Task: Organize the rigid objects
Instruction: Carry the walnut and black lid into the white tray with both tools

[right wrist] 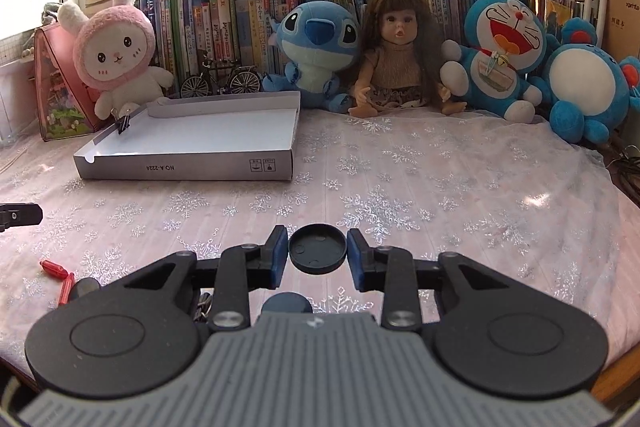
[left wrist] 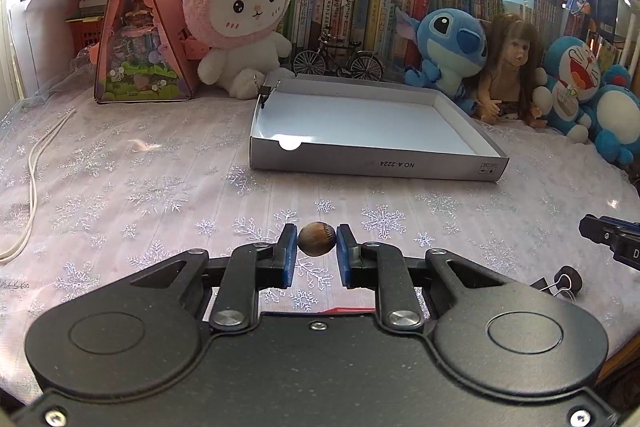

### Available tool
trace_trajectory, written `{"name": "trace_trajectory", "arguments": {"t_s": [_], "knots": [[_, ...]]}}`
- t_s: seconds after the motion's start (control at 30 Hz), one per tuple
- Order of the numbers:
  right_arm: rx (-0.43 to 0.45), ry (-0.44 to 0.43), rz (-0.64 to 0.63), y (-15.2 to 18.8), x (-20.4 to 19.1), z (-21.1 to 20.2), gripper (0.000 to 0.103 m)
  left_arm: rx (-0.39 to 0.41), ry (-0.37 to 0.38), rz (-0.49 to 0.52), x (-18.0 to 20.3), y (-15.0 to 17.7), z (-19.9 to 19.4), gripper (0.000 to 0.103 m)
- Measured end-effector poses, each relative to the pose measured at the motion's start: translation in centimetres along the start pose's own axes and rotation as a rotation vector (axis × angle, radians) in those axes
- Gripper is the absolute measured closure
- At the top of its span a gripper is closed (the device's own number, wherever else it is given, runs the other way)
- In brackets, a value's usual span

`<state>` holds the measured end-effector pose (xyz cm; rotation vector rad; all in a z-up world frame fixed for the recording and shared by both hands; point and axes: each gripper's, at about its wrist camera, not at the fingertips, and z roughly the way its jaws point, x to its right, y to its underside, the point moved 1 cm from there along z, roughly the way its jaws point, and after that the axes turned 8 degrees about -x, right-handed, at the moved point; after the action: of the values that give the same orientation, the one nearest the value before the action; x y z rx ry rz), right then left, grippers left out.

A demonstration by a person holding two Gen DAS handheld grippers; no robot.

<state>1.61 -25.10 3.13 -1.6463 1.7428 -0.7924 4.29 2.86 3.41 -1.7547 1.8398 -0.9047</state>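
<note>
1. Two things were already picked up, one in each gripper, so the job was only just getting going.
2. The left gripper (left wrist: 317,241) had its blue pads squeezed tight on a small round brown nut with a lighter cap (left wrist: 317,239), held up above the cloth.
3. The right gripper (right wrist: 317,254) had its pads pressed on the sides of a flat round black plastic lid (right wrist: 317,253), also held off the table.
4. The shallow grey cardboard box with a white inside (left wrist: 376,165) sat further back on the pink table cloth with silver snowflakes (left wrist: 140,187), well apart from both grippers.
5. The box looked empty, with only a black binder clip (left wrist: 264,95) pinched on its rim. So I think nothing had been put away yet.
6. Some small things were left on the cloth: two little red plastic pieces (right wrist: 56,269) near the right gripper and a small dark round thing with a wire clip (left wrist: 566,281).
7. I guess both held things had to go into the box next, then the leftovers.
</note>
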Motion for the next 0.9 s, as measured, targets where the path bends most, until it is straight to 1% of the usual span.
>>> {"name": "trace_trajectory", "arguments": {"t_s": [0.17, 0.37, 0.53, 0.7, 0.87, 0.9], "knots": [[0.005, -0.065, -0.007, -2.4, -1.3, 1.6, 0.065, 0.003, 0.034, -0.002, 0.2, -2.4, 0.9, 0.083], [-0.034, -0.139, -0.024, -5.0, -3.1, 4.1, 0.065, 0.001, 0.066, 0.031, 1.2, -5.6, 2.6, 0.083], [-0.055, -0.165, -0.036, -7.4, -4.0, 5.9, 0.065, -0.025, 0.098, 0.036, 1.6, -8.1, 4.7, 0.083], [-0.101, -0.199, -0.036, -10.1, -4.3, 8.0, 0.065, -0.049, 0.098, 0.029, 1.6, -11.4, 7.4, 0.083], [-0.145, -0.195, -0.032, -13.0, -4.6, 10.4, 0.065, -0.08, 0.106, 0.04, 2.0, -14.3, 9.8, 0.083], [-0.151, -0.193, -0.03, -13.5, -4.7, 10.8, 0.065, -0.087, 0.117, 0.038, 2.1, -15.0, 10.4, 0.083]]}}
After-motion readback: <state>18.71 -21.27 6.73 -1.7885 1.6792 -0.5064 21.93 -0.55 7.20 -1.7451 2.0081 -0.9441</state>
